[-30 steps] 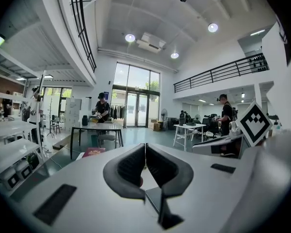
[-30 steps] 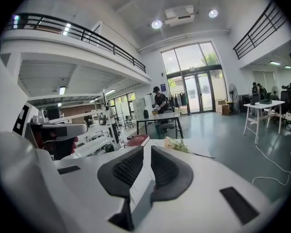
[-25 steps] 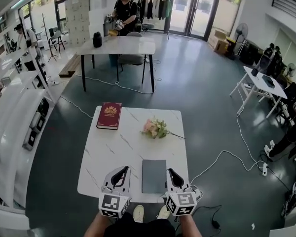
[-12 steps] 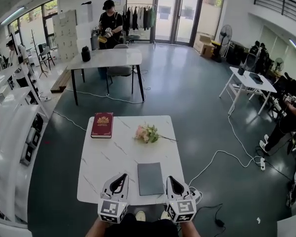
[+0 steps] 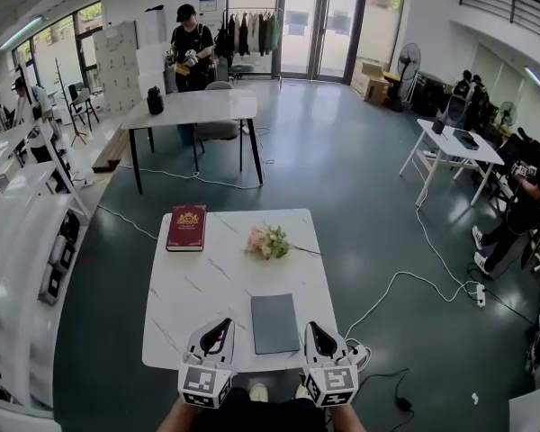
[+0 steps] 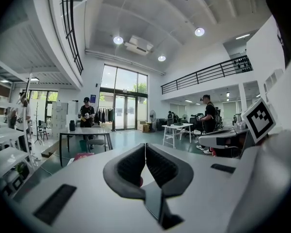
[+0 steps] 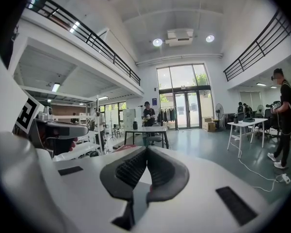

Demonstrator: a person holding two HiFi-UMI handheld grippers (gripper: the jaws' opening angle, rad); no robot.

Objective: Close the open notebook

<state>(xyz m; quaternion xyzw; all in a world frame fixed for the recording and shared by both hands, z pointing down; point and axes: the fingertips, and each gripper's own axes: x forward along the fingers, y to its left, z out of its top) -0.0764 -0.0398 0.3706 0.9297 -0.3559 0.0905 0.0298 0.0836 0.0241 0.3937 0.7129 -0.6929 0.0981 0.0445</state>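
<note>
Flanking notebook (image 5: 274,323), level: left gripper (image 5: 219,328), right gripper (image 5: 316,332)

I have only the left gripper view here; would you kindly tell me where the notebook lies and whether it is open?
Observer: The grey notebook lies flat at the near edge of the table, between the left claw and the right claw. It looks closed.
Operator: Thank you. Is the right claw holding anything?
Observer: No, the right gripper view shows it shut with nothing between its jaws.
Operator: Is anything lying close to the notebook?
Observer: No. The nearest thing, a bunch of flowers, lies farther up the table, apart from it.
</note>
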